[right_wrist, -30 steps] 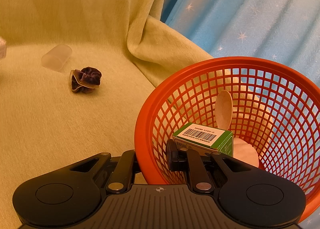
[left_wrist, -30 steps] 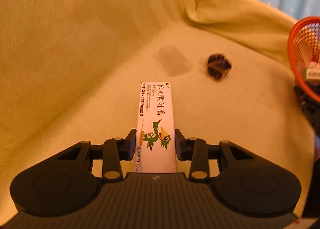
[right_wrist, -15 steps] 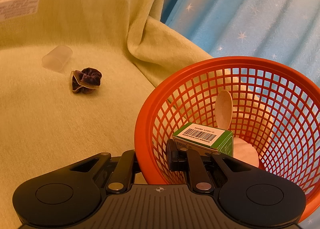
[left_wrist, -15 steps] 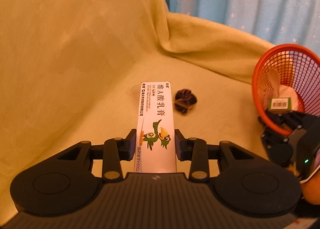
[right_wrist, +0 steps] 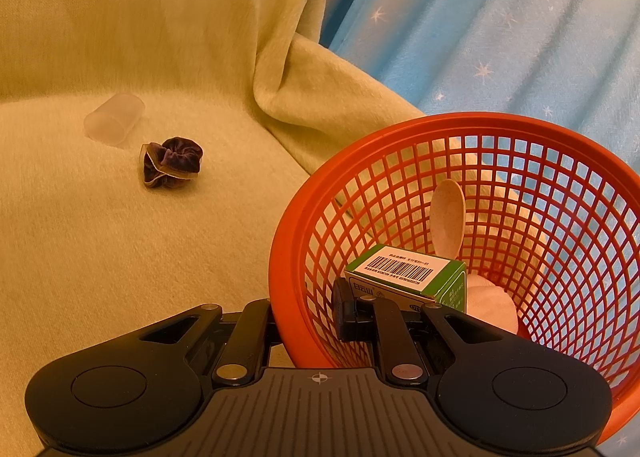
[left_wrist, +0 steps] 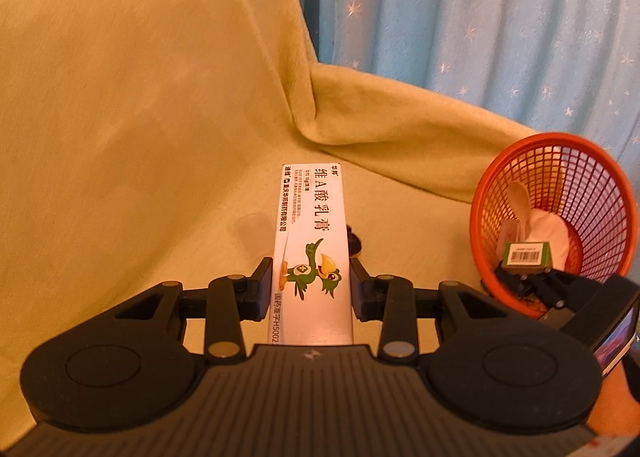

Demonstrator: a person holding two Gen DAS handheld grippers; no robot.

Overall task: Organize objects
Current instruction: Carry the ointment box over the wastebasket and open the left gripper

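Left wrist view: left tongs (left_wrist: 311,289) clamped on a long white carton (left_wrist: 310,241), pads pressing both long sides, carton sticking forward and off the blanket. Same view shows the right tongs (left_wrist: 532,281) from outside, at the near rim of the orange basket (left_wrist: 480,217) on the right, plus part of the device behind them with a lit screen edge.

Right wrist view: right tongs (right_wrist: 304,313) pinching the basket's near wall, one finger outside, one inside. This view gives the basket contents clearly: green box (right_wrist: 408,277) with barcode on top, pale spoon (right_wrist: 448,213) leaning on the far mesh, white round pad (right_wrist: 490,307) at the bottom. It also shows a dark velvet scrunchie (right_wrist: 172,161) and a clear plastic cup (right_wrist: 114,119) lying on its side, left and far on the blanket; in the left view the carton hides most of the scrunchie and the cup is a faint blur. Carton's underside label shows at top left corner, print too blurred.

Surface: yellow-green fleece blanket (right_wrist: 100,257) draped over a seat and its back. Behind: blue curtain (left_wrist: 480,17) with small white stars.

Writing: carton reads "维A酸乳膏" in large characters, cartoon green bird below, "H5002" partly visible at near end. Green box text too small.
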